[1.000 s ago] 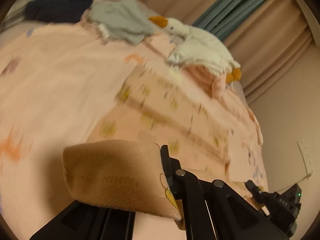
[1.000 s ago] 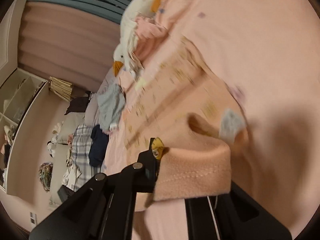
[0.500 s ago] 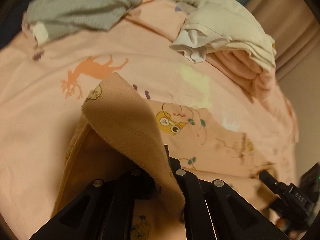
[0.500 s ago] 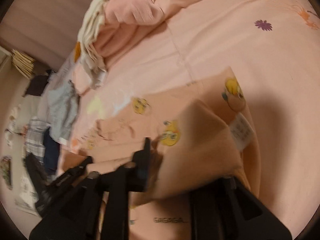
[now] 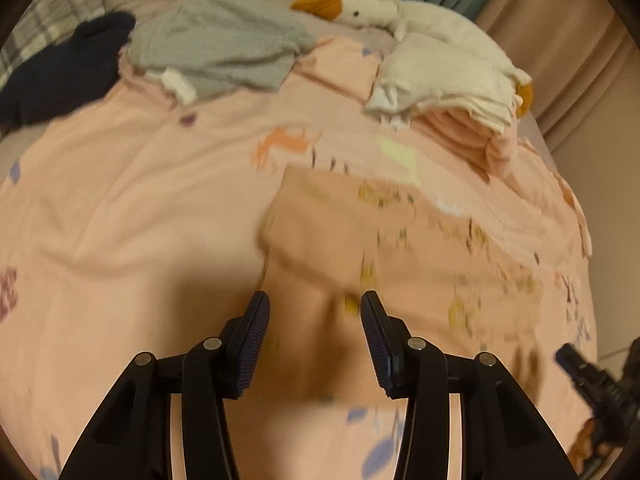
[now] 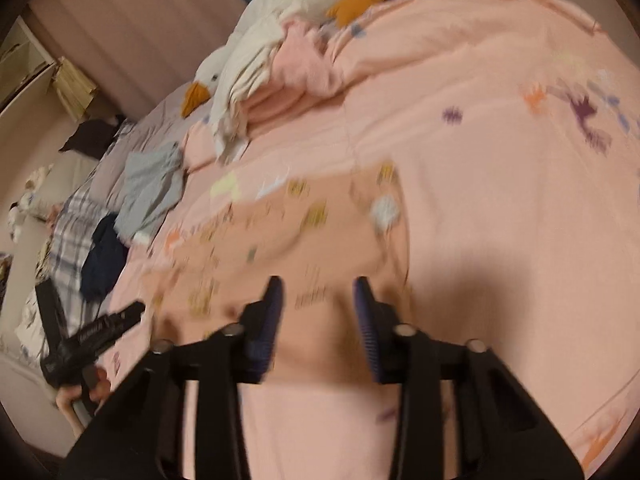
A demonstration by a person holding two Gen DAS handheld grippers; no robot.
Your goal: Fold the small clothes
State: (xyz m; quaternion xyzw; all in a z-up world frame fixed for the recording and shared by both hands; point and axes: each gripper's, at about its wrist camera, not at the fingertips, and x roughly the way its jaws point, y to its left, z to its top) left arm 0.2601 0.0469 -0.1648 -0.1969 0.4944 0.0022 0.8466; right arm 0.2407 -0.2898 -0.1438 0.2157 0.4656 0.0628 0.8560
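The pink bed [image 5: 120, 200] fills both views, and the peach printed garment [image 5: 340, 232] lies spread across it, in front of the goose plush [image 5: 420, 24] and the stack of folded clothes [image 5: 452, 92] beside it. The left gripper [image 5: 315, 308] hangs wide, holding nothing; the right gripper [image 6: 318, 292] too, wide and empty. My read: pinch an edge low, carry it across level, and line up the hems.

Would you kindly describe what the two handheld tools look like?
Both the left tool and the right tool are matte black linkages with silver pivot pins. Their fingers carry ribbed, dark blue-purple pads. No cables or sleeves show.
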